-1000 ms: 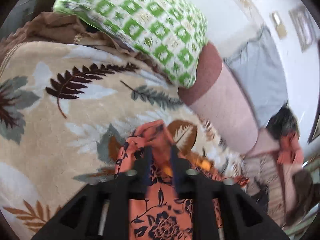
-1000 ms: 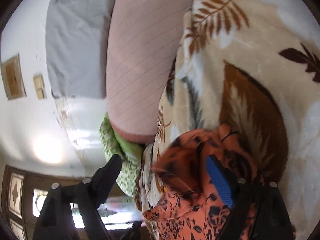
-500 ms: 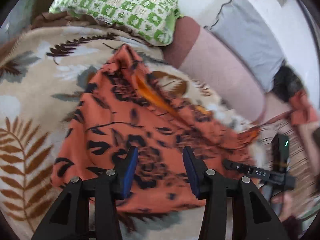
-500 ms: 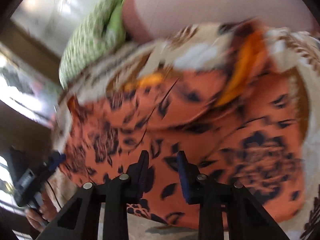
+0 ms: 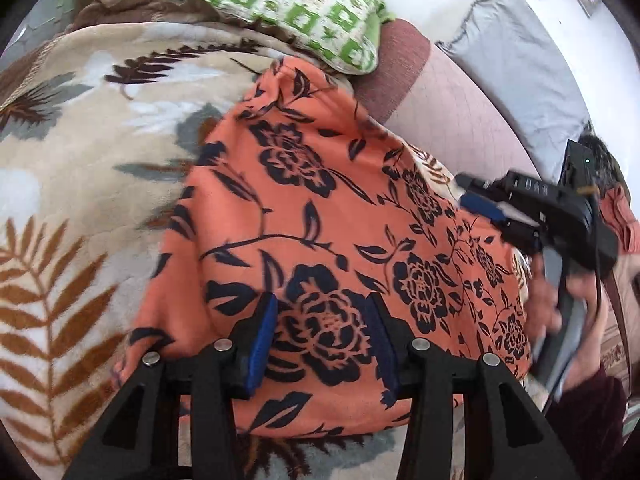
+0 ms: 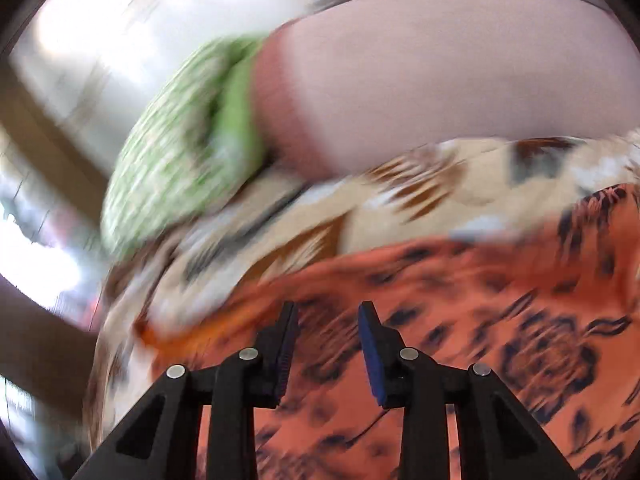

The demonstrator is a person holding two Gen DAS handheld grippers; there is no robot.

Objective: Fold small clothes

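Observation:
An orange garment with dark navy flowers (image 5: 320, 208) lies spread flat on a leaf-print blanket (image 5: 72, 168). My left gripper (image 5: 322, 322) is open and empty, its blue pads just above the garment's near edge. My right gripper (image 5: 466, 192) shows in the left wrist view at the garment's right edge, held in a hand. In the right wrist view, which is blurred by motion, the right gripper (image 6: 328, 334) is open and empty over the garment (image 6: 480, 312).
A green-and-white checked pillow (image 5: 280, 4) lies at the head of the bed, touching the garment's far corner. A pink bolster (image 5: 452, 120) and a grey pillow (image 5: 516, 72) lie behind. The person's dark sleeve (image 5: 592, 412) is at lower right.
Both grippers let go of the bunched garment, which now lies spread flat. Both have drawn back towards its near edge. The right wrist view is swinging fast.

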